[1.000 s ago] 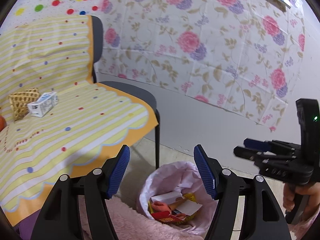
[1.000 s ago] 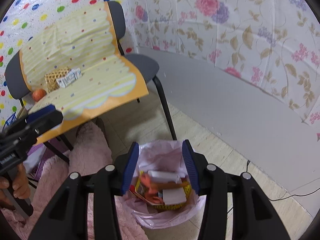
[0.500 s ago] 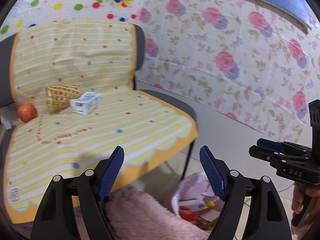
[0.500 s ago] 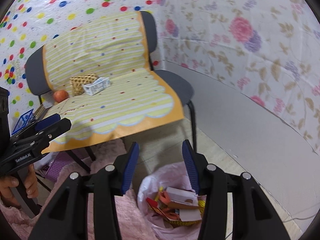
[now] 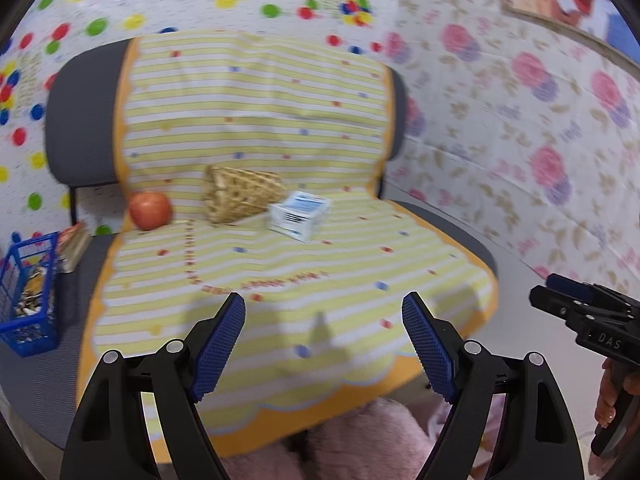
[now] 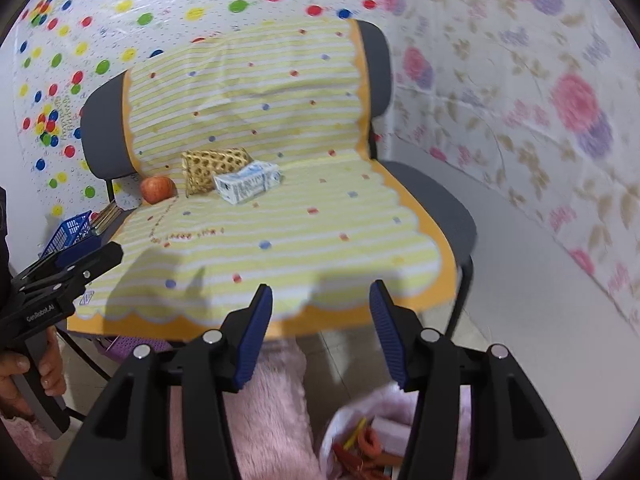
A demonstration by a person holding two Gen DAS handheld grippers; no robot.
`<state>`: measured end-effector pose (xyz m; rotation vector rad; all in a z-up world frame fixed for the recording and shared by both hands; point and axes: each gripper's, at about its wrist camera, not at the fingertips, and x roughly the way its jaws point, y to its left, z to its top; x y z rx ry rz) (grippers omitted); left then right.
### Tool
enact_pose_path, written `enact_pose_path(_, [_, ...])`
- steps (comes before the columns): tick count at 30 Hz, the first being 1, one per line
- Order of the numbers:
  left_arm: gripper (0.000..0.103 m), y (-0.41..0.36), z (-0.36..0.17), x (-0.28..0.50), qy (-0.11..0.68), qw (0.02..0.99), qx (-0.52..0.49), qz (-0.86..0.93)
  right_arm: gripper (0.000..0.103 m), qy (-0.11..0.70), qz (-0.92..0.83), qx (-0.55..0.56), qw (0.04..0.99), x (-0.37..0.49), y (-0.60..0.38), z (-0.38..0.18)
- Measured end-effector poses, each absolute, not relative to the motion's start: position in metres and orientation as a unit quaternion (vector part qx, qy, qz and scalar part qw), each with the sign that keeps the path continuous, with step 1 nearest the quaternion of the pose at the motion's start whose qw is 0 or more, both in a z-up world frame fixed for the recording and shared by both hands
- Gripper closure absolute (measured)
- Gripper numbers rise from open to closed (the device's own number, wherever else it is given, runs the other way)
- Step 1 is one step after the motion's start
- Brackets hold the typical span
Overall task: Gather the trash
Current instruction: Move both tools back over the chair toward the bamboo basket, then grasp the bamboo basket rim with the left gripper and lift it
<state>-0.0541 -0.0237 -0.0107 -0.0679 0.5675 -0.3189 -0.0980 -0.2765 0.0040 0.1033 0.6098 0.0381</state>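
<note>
Trash bag (image 6: pixel 352 432) cut off by edge; carton (image 5: pixel 299 215) print blurred.

Bright, even indoor light fills both views. Soft shadows of the grippers fall on the striped yellow cloth (image 5: pixel 304 264) near its front scalloped edge. Motion blur smears the floral wall covering (image 6: pixel 552 92) and dotted wall. Fisheye bending curves everything around the cloth, with black vignetted corners.

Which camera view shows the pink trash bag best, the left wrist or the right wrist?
The right wrist view. There the trash bag lies open at the bottom edge, with red and yellow scraps inside, partly behind the gripper's own finger. In the left wrist view only a blurred pale pink sliver at the bottom right may be the bag; its contents are hidden.
</note>
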Motion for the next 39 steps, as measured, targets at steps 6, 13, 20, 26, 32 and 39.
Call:
enact_pose_path(6, [0.022, 0.006, -0.008, -0.027, 0.284, 0.952, -0.040, -0.109, 0.042, 0.294, 0.033, 0.035, 0.955, -0.056, -0.257, 0.012])
enact_pose_path(13, [0.022, 0.030, -0.009, 0.010, 0.292, 0.954, -0.032, -0.064, 0.024, 0.300, 0.044, 0.038, 0.952, -0.003, -0.231, 0.011])
enact_pose_path(20, [0.014, 0.051, -0.012, 0.049, 0.297, 0.954, -0.028, -0.025, 0.011, 0.304, 0.035, 0.021, 0.952, 0.054, -0.200, 0.006])
enact_pose_path(26, [0.013, 0.067, -0.025, 0.086, 0.315, 0.949, -0.024, 0.005, 0.010, 0.325, 0.037, 0.022, 0.945, 0.108, -0.177, -0.008])
enact_pose_path(32, [0.013, 0.077, -0.037, 0.114, 0.326, 0.945, -0.025, 0.026, 0.009, 0.343, 0.026, 0.020, 0.939, 0.157, -0.146, -0.024])
enact_pose_path(39, [0.013, 0.079, -0.043, 0.128, 0.334, 0.942, -0.030, 0.023, 0.006, 0.361, -0.018, 0.004, 0.932, 0.202, -0.121, -0.037])
